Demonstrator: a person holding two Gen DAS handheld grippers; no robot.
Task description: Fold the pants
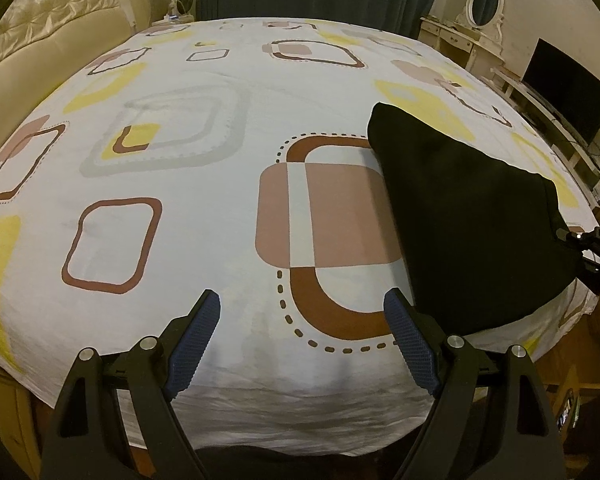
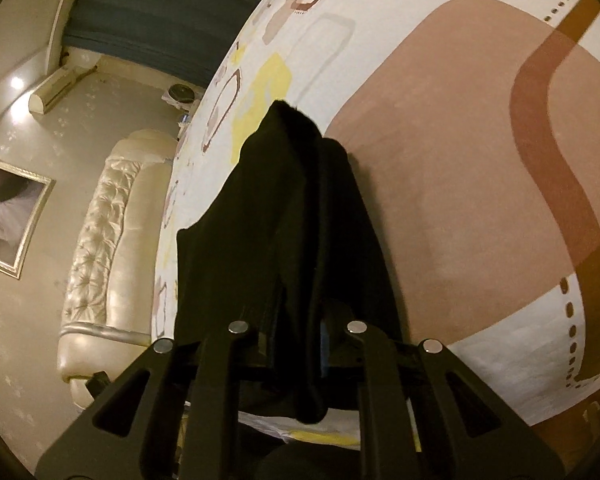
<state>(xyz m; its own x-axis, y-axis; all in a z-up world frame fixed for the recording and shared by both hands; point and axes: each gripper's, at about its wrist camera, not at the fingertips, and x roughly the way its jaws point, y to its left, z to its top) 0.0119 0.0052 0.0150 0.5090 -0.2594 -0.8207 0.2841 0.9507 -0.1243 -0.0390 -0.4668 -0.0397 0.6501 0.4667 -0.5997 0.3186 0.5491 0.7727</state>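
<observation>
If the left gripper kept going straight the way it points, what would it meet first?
Most likely the bedsheet: the left gripper is open and empty, aimed down at bare patterned cloth. The black pants lie off to its right, outside that line, though depth is hard to judge.

- Warm, dim indoor light gives both views a yellowish cast.
- Strong fisheye bending curves the bed (image 1: 220, 92), with dark vignette corners.
- The black pants (image 1: 472, 216) show almost no fold detail.
- The right wrist view is soft and grainy; a bright glare spot (image 2: 17, 82) shines on a glossy surface at upper left.
</observation>
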